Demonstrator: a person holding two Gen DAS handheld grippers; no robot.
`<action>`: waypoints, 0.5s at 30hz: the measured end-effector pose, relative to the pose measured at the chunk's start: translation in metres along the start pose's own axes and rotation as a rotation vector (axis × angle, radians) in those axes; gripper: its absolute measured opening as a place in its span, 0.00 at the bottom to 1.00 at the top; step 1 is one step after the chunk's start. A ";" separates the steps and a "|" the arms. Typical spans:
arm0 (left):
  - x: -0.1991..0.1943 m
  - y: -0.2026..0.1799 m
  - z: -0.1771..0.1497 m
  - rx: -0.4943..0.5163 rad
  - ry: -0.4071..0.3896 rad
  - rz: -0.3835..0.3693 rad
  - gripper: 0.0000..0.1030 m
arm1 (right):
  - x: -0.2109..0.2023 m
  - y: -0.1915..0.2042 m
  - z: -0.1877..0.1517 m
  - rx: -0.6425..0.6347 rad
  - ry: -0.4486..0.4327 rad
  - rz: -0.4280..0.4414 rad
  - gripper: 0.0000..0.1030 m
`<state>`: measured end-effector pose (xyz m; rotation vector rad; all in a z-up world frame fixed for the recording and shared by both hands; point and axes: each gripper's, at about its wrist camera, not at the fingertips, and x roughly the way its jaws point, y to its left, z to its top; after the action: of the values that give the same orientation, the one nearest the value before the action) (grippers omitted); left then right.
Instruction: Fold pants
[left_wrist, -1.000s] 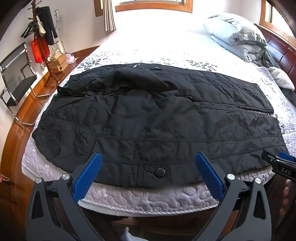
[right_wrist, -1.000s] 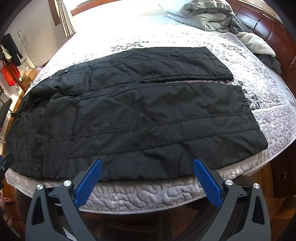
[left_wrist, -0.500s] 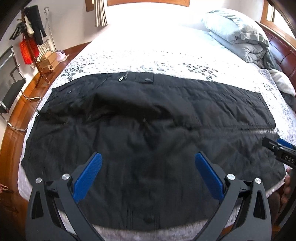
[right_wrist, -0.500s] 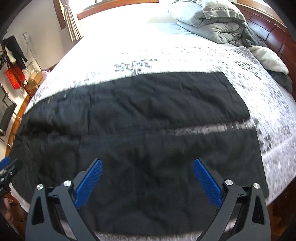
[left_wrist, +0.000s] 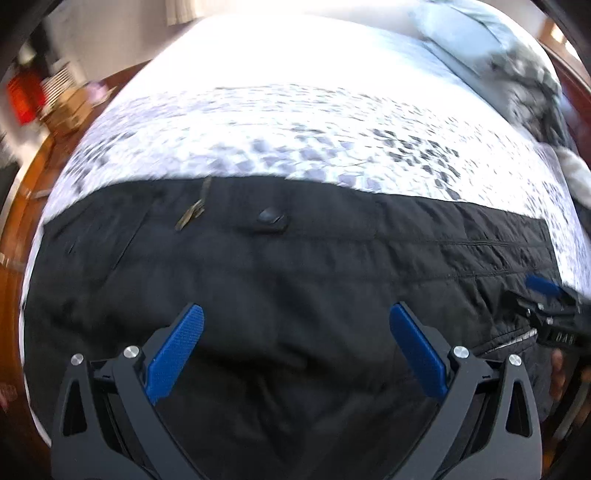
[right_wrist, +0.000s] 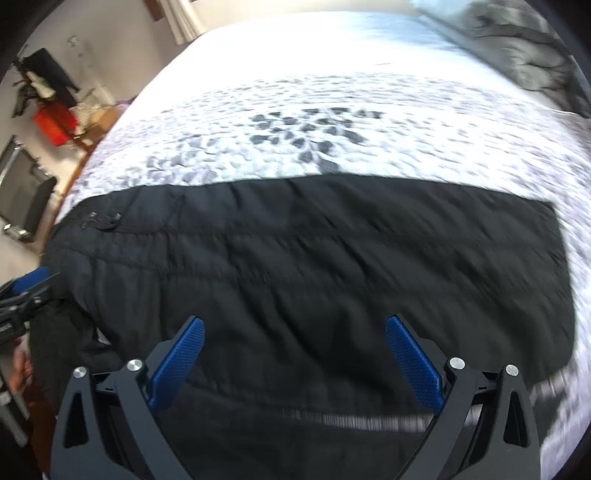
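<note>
Black quilted pants (left_wrist: 295, 273) lie spread flat across the bed, waist to the left, legs to the right (right_wrist: 351, 266). In the left wrist view a zipper pull (left_wrist: 190, 216) and a snap button (left_wrist: 269, 216) show near the far edge. My left gripper (left_wrist: 295, 350) is open and empty, low over the waist part. My right gripper (right_wrist: 293, 358) is open and empty, low over the legs. The gap between the two legs (right_wrist: 351, 419) shows between its fingers. Each gripper shows at the edge of the other's view (left_wrist: 550, 314), (right_wrist: 22, 295). Both views are blurred.
The bed has a white quilted cover with grey spots (left_wrist: 332, 147). Grey bedding (right_wrist: 517, 44) is piled at the far right by a wooden headboard. A chair (right_wrist: 26, 206) and a rack with a red bag (right_wrist: 51, 122) stand on the wooden floor at left.
Both grippers have moved forward and down over the pants toward their far edge. The near edge of the bed has left both views. Both stay open.
</note>
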<state>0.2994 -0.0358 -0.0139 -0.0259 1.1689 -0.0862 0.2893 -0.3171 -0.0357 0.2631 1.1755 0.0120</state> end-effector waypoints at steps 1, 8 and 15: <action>0.006 -0.003 0.009 0.039 -0.002 -0.011 0.97 | 0.004 -0.003 0.008 -0.021 0.002 0.061 0.96; 0.046 -0.019 0.055 0.270 0.026 -0.082 0.97 | 0.027 -0.005 0.060 -0.194 0.039 0.205 0.96; 0.090 -0.025 0.093 0.351 0.070 -0.151 0.97 | 0.060 0.005 0.099 -0.353 0.142 0.335 0.96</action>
<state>0.4179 -0.0706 -0.0583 0.2006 1.2070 -0.4276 0.4035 -0.3236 -0.0537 0.1447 1.2349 0.5344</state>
